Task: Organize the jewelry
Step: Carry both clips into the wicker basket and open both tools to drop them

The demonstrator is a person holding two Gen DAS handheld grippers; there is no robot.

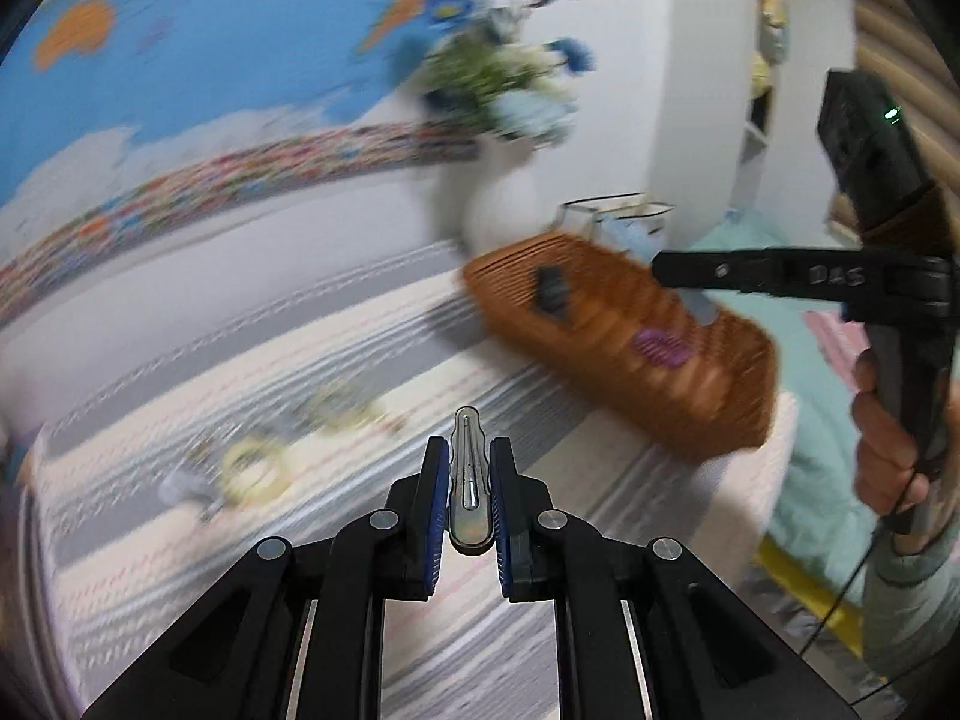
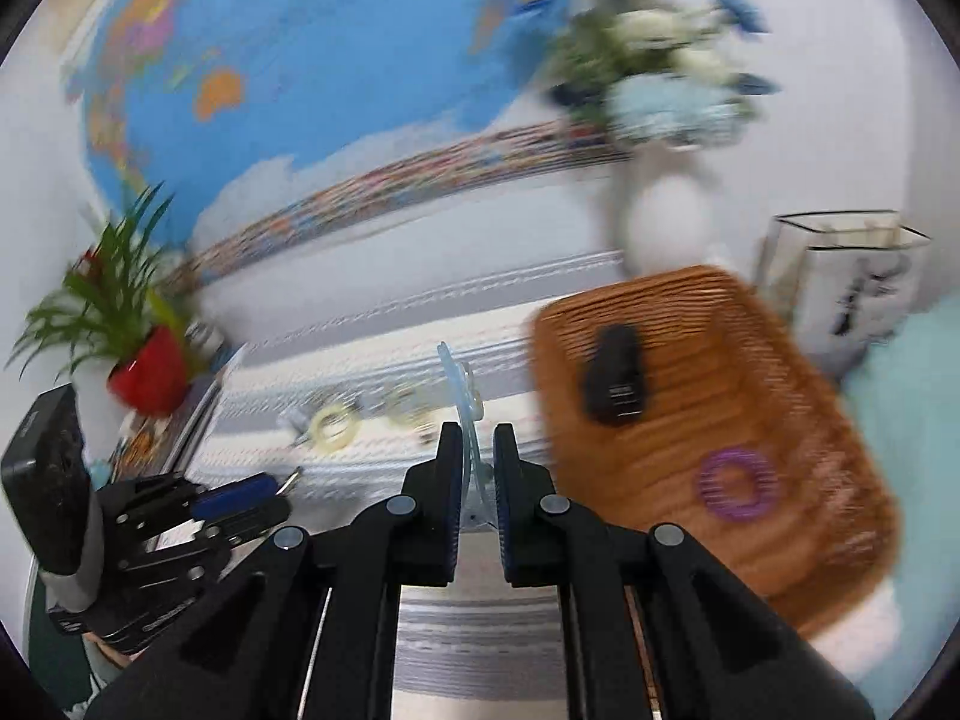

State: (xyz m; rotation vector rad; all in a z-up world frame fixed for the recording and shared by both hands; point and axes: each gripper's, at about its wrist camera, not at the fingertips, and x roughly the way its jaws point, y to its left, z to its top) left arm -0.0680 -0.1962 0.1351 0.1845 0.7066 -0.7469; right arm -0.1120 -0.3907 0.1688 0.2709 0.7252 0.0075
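Two tools gripping clips, right tool (image 1: pixel 678 273) marked "DAS"

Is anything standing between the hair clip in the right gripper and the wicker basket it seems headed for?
Nothing visible does. The right gripper holds the pale blue hair clip just left of the wicker basket, over striped cloth. Inside the basket, a black clip and a purple coil hair tie leave bare room.

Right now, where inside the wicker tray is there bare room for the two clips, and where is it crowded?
The wicker tray shows bare weave between the black clip and the purple ring, and along its near left edge. The striped cloth is crowded where the yellowish rings lie.
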